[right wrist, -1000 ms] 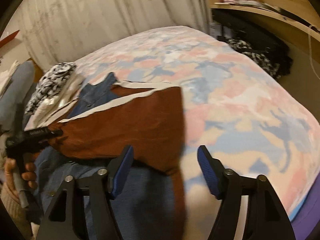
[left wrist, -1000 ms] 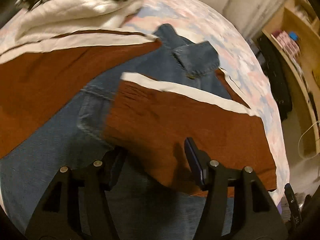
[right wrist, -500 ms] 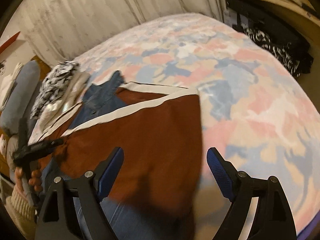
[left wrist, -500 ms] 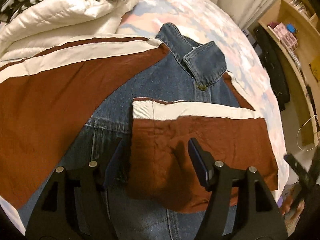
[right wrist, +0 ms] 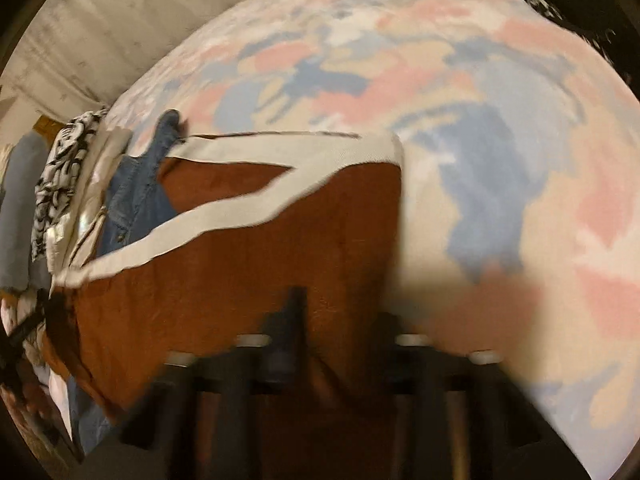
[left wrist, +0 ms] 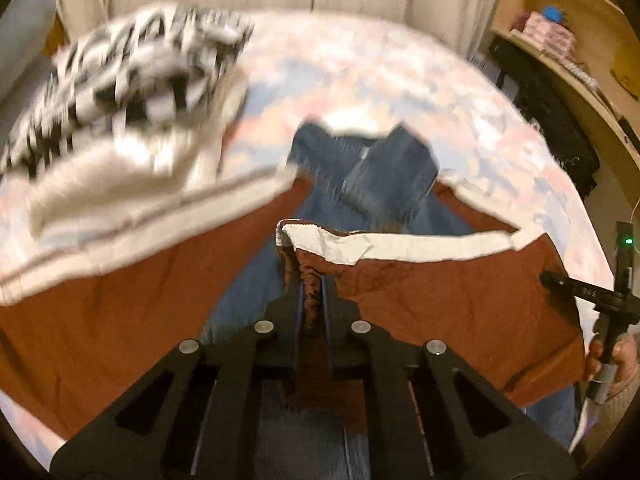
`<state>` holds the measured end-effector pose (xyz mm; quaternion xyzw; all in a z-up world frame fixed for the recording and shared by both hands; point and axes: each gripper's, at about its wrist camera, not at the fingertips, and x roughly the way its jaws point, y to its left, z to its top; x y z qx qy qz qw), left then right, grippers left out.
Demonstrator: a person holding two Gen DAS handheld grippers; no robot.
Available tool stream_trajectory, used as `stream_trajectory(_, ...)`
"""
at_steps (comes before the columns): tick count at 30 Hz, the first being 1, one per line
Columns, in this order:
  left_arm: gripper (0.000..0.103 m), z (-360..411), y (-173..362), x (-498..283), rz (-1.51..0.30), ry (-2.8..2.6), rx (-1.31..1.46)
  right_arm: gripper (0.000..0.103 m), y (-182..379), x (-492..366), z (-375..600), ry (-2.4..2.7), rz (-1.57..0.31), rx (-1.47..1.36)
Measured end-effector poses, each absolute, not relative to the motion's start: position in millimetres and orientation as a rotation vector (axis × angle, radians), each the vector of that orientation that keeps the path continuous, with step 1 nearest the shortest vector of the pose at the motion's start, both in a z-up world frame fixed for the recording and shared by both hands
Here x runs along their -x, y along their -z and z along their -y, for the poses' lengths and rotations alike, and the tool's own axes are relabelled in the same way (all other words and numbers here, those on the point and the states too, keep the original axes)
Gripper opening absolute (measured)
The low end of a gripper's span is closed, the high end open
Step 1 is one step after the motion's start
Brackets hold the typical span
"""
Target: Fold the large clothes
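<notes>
Garment: rust cloth (left wrist: 440,304) with a cream band (left wrist: 404,246), lying folded over denim (left wrist: 384,176) on the patterned bedspread (left wrist: 380,76); a second rust panel (left wrist: 120,304) spreads to the left in the left wrist view.
Left gripper (left wrist: 310,280): jaws have just been closing and now pinch a bunched ridge of the rust cloth near the corner of the cream band; cloth shows between the fingers.
Right gripper (right wrist: 336,332): badly blurred; its jaws have just been closing over the near edge of the rust cloth (right wrist: 248,280), and I judge them clenched, but whether they hold fabric cannot be told from the blur.
Step in hand: most likely taking two grips on the folded rust flap to lift and carry it over.
Doing it well: keep both pinches on the rust layer only, clear of the denim beneath; raise the two hands together and level so that the cream band stays straight; hold gentle tension between the grips to stop sagging.
Risk: the left pinch is a narrow bunch, so a quick pull may slip it or drag a crease across the flap.
Nearby: black-and-white cloth (left wrist: 132,64) piled on a white one at the far left, apart from the fold.
</notes>
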<state>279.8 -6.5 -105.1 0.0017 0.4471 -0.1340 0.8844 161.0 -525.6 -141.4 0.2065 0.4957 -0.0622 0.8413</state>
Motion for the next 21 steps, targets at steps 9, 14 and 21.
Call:
stream_trajectory(9, 0.009, 1.8, 157.0, -311.1, -0.976, 0.204, 0.037, 0.01, 122.8, -161.2, 530.9, 0.309, -0.973, -0.28)
stream_trajectory(14, 0.037, -17.6, 173.0, -312.5, -1.037, 0.168, 0.111, 0.027, 117.9, -152.2, 532.6, 0.327, -1.012, -0.293)
stream_trajectory(21, 0.05, -27.6, 135.5, -279.3, -0.94, 0.174, -0.003, 0.053, 53.2, -121.3, 484.8, 0.298, -0.904, -0.242)
